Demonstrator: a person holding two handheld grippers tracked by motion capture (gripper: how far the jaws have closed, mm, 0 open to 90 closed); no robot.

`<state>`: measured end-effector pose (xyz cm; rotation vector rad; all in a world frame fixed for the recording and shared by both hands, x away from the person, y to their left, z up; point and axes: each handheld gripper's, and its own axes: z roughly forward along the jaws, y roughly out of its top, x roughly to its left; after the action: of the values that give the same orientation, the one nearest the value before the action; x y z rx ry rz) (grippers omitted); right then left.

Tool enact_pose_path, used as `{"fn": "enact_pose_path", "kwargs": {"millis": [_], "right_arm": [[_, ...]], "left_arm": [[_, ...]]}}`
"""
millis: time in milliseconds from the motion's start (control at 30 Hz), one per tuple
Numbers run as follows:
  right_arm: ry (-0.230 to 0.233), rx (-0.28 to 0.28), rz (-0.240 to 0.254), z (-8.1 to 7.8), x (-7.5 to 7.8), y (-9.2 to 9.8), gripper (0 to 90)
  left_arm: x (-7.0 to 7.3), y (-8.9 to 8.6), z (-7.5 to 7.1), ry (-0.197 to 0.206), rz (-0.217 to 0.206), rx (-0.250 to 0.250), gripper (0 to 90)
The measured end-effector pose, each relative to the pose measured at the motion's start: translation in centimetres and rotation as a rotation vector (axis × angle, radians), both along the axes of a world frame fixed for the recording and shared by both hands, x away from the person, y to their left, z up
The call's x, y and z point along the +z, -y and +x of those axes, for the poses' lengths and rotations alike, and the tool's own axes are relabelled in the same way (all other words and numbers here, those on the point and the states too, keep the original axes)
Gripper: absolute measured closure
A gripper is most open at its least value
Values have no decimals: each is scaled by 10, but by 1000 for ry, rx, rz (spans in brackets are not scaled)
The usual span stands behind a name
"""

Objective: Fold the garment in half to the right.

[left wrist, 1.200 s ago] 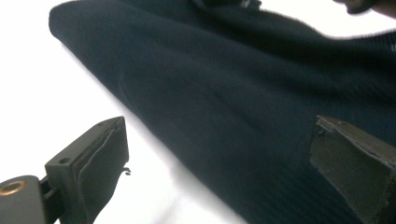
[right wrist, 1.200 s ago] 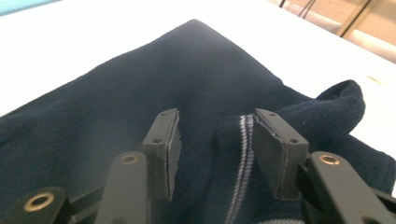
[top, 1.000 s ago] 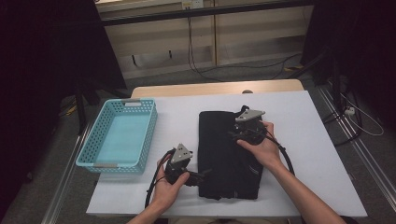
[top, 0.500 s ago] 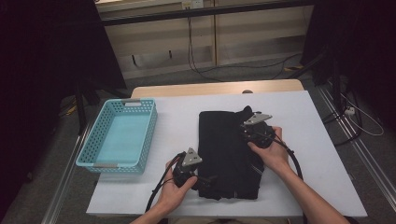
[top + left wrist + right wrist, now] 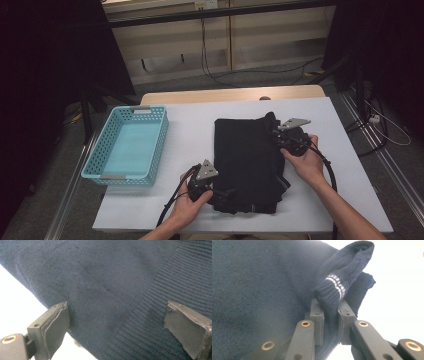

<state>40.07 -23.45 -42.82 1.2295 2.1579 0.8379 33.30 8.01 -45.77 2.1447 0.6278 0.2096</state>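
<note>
A dark navy knitted sweater (image 5: 247,160) lies folded on the white table (image 5: 190,125), right of centre. My right gripper (image 5: 281,135) is at its far right corner, shut on a bunched ribbed fold (image 5: 332,300) that carries a small white woven label (image 5: 336,284). My left gripper (image 5: 216,192) is at the sweater's near left corner. In the left gripper view its jaws stand wide apart over the knit (image 5: 112,290), the ribbed hem (image 5: 160,300) between them, gripping nothing.
A light blue plastic basket (image 5: 127,145) stands on the table's left side. Black cables (image 5: 172,200) trail from both grippers toward the near edge. A wooden strip (image 5: 230,94) borders the table's far edge, with the floor and cables beyond.
My right gripper has moved rightward, pulling the sweater's far corner with it. My left gripper has slid right along the near edge to the sweater's near left corner.
</note>
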Motion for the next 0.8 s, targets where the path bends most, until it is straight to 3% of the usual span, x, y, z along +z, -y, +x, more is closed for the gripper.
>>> {"fn": "enact_pose_path", "kwargs": {"millis": [233, 367, 400, 433, 533, 667, 800], "right_arm": [[-13, -14, -2, 4, -5, 9, 768], [-7, -16, 11, 3, -3, 10, 582], [-7, -16, 11, 3, -3, 10, 582], [13, -19, 25, 3, 1, 11, 509], [38, -12, 37, 6, 8, 11, 440], [59, -2, 51, 14, 13, 9, 402], [77, -11, 43, 38, 19, 5, 397]], "left_arm": [[0, 1, 0, -6, -3, -6, 71], [0, 1, 1, -8, 3, -10, 71], [0, 1, 1, -11, 3, -12, 71], [0, 0, 2, -17, -3, -14, 71], [2, 0, 2, -10, -5, -18, 70], [4, -1, 3, 1, -17, -25, 69], [5, -3, 4, -4, -13, -18, 69]]}}
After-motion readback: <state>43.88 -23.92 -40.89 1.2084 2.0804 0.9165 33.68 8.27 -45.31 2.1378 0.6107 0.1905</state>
